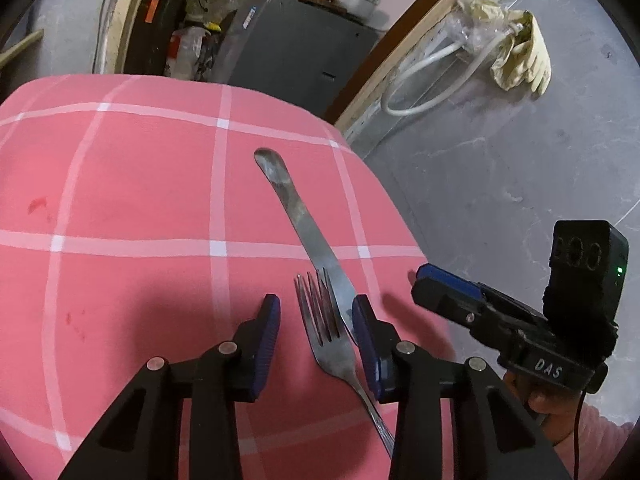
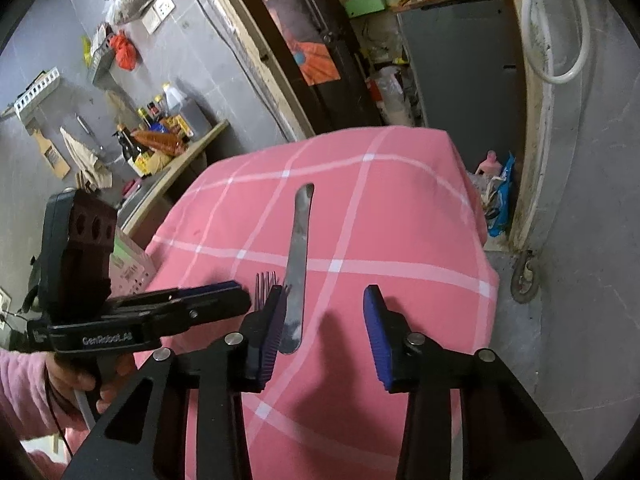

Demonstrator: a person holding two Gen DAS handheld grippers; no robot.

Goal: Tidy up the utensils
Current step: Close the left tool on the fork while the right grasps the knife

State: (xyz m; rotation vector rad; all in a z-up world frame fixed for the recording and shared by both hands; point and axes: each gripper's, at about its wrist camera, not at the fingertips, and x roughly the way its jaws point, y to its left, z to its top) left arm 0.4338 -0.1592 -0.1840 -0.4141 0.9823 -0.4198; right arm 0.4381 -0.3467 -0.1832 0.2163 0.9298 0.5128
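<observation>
Your left gripper (image 1: 316, 344) jaws stand apart around the fork (image 1: 326, 332); closing could snag the knife (image 1: 298, 216) touching it; right gripper (image 2: 324, 336) jaws also apart.

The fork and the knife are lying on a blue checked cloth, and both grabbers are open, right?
Not quite: the cloth is pink with white lines, not blue, as the left wrist view shows. Only the gripper pads are blue. The rest is right: the fork and the knife lie on it, and the left gripper and right gripper are both open.
</observation>
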